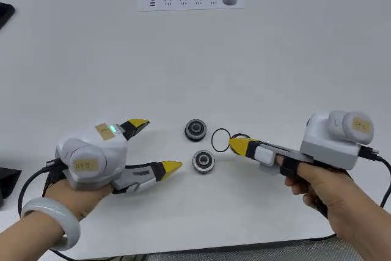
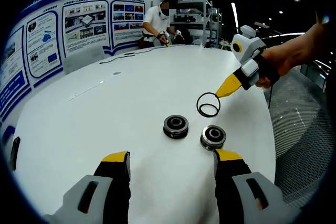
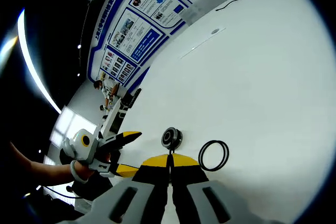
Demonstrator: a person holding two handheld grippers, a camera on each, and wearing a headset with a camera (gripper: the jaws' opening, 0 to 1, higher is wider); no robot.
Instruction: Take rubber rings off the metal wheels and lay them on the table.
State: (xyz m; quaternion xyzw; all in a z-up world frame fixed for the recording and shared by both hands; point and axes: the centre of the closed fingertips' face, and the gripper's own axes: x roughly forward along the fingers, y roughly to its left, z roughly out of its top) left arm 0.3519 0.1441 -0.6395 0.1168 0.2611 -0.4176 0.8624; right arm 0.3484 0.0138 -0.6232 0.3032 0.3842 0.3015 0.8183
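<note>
Two metal wheels lie on the white table (image 1: 183, 77), one farther (image 1: 195, 129) (image 2: 176, 126) (image 3: 171, 137) and one nearer (image 1: 203, 161) (image 2: 213, 137). A loose black rubber ring (image 1: 220, 140) (image 2: 208, 104) (image 3: 213, 155) lies flat just right of them. My right gripper (image 1: 235, 145) (image 2: 223, 92) (image 3: 170, 161) is shut, its yellow tip at the ring's edge, with nothing visible between the jaws. My left gripper (image 1: 156, 146) (image 2: 172, 156) (image 3: 128, 153) is open, just left of the wheels, with nothing between its jaws. Whether the wheels carry rings I cannot tell.
A white power strip (image 1: 190, 1) is at the table's far side. A dark object (image 1: 6, 178) sits at the left edge and another at the far left corner (image 1: 5, 13). A person (image 2: 157, 22) stands beyond the table's far end. The table's front edge (image 1: 244, 246) runs close below my hands.
</note>
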